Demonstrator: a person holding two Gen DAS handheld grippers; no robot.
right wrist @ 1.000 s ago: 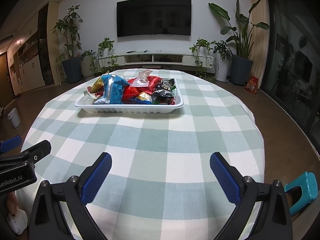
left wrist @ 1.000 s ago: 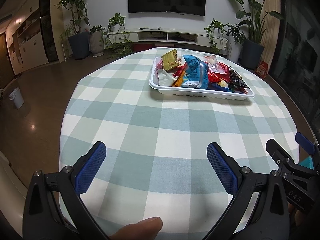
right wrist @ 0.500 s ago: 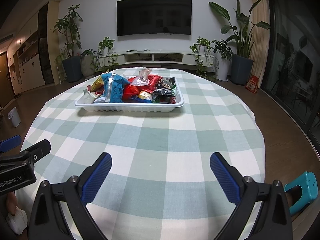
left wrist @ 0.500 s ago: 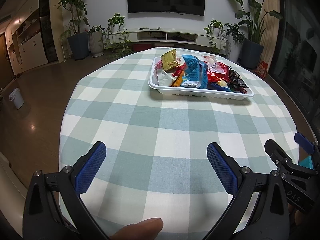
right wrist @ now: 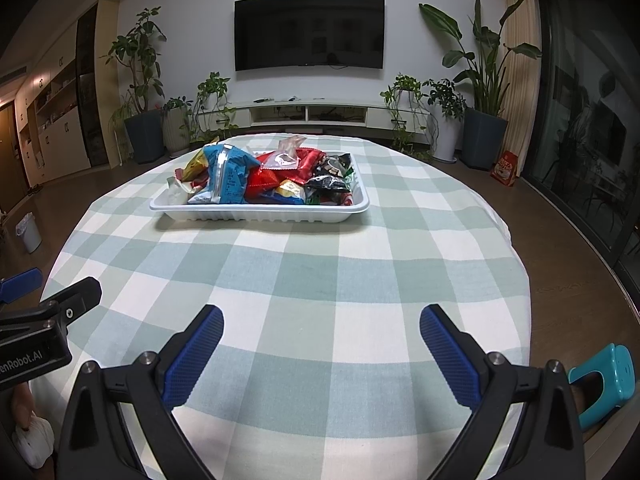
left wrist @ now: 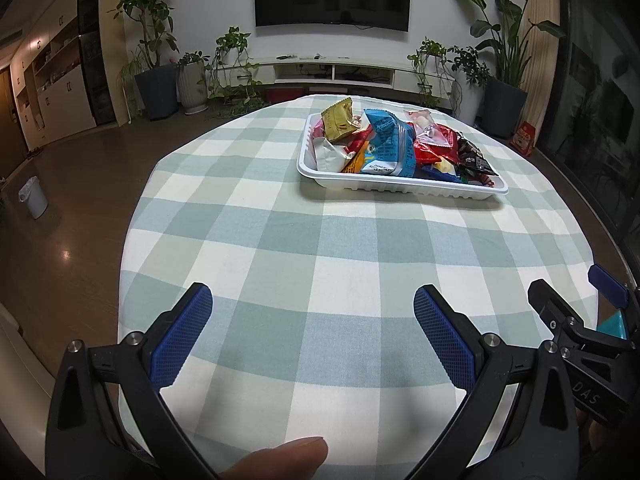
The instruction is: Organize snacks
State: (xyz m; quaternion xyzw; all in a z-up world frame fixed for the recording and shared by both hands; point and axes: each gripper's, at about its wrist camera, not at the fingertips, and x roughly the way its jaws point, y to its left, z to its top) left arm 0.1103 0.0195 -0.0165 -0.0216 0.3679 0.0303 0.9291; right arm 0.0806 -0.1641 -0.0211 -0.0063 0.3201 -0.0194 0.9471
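Surface: round table (right wrist: 312, 280) under a green-and-white checked cloth; bare cloth fills the near half in both wrist views.
Tray: white tray (right wrist: 260, 211) at 12 o'clock on the far half of the table in the right wrist view, at 1 o'clock in the left wrist view (left wrist: 400, 186).
Snacks: snack packets (right wrist: 272, 178) heaped inside the tray; blue packet (left wrist: 386, 144) upright near the middle, gold packet (left wrist: 338, 122) at the far left end, red and black packets toward the right end.
Room: wall-mounted television (right wrist: 310, 32) at 12 o'clock, low white console beneath it, potted plants (right wrist: 138, 92) at 10 and 2 o'clock, white bin (right wrist: 29, 232) on the wooden floor at 9 o'clock, teal stool (right wrist: 604, 384) at 4 o'clock.
Left gripper: left gripper (left wrist: 313, 330) spread wide, nothing between the blue pads, above the near cloth; fingertip (left wrist: 280, 460) at 6 o'clock.
Right gripper: right gripper (right wrist: 322, 346) spread wide, empty, well apart from the tray.
Change: compared with 1.0 s ago, tray, packets and both jaw openings match; only a slight shift of framing in both views.
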